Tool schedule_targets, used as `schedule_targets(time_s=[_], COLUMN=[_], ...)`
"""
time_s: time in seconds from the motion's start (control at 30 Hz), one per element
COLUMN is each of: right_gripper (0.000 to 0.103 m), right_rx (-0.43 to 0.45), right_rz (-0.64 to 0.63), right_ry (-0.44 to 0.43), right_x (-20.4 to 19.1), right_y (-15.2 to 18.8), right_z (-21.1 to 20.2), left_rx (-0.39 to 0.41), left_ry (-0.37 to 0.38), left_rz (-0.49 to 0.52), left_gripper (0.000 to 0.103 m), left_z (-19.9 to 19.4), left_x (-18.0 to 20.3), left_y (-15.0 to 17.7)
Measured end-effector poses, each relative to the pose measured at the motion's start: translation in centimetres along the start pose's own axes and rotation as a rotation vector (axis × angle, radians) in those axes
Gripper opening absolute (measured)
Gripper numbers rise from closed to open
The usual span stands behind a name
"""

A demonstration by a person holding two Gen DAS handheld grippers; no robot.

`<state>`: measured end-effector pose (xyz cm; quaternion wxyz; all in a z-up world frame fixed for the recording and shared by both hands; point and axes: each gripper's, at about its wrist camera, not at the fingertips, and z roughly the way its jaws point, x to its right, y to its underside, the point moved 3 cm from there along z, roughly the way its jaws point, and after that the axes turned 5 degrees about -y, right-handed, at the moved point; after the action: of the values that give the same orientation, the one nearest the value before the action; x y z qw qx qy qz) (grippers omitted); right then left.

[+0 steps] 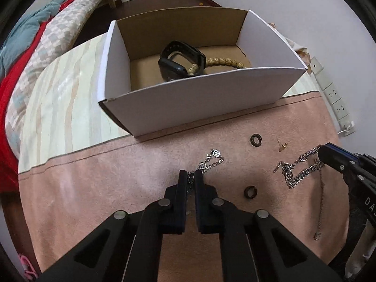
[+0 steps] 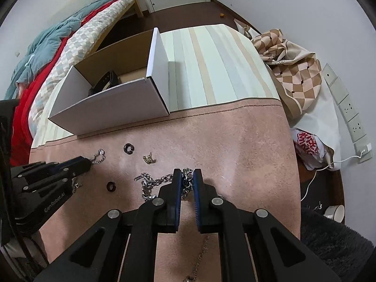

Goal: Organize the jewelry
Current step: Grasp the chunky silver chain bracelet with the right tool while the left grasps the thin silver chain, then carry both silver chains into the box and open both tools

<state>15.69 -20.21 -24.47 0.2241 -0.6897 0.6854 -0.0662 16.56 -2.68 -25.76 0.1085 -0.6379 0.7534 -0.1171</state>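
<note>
An open white cardboard box (image 1: 188, 103) stands on the table and holds a black smartwatch (image 1: 181, 58) and a beige bead bracelet (image 1: 223, 62). My left gripper (image 1: 190, 176) is shut on a thin silver charm bracelet (image 1: 212, 158) lying on the pink cloth. My right gripper (image 2: 187, 176) is shut on a heavy silver chain (image 2: 152, 183), which also shows in the left wrist view (image 1: 298, 169). Two dark rings (image 1: 256, 139) (image 1: 250, 191), a gold earring (image 1: 282, 145) and a thin necklace (image 1: 320, 202) lie loose on the cloth.
A bed with red and checked bedding (image 1: 35, 54) lies to the left. A checked cloth and a plastic bag (image 2: 303, 89) hang off the table's right side. A power strip (image 2: 347, 112) runs along the right wall. The box (image 2: 112, 108) stands on a striped mat (image 2: 211, 65).
</note>
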Motion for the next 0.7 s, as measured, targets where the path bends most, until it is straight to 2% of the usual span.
schedule_targets(time_s=[0.2,0.4,0.7], right_gripper=[0.01,0.01,0.01], right_rx=[0.03,0.055,0.1], right_rz=[0.0,-0.001,0.0], right_ry=[-0.024,-0.055,-0.124], right_x=[-0.5,-1.2,-2.6], right_y=[-0.2,-0.6,-2.1], right_z=[-1.5,-3.1,-6.3], left_rx=[0.014,0.059,0.161], left_ry=[0.035,0.076,0.113], left_rz=[-0.07,-0.13,-0.165], left_gripper=[0.0,0.0,0.0], left_z=[-1.2,-4.3,-9.6], left_x=[-1.4,-2.8,-4.2], left_y=[0.8,1.8,0.0])
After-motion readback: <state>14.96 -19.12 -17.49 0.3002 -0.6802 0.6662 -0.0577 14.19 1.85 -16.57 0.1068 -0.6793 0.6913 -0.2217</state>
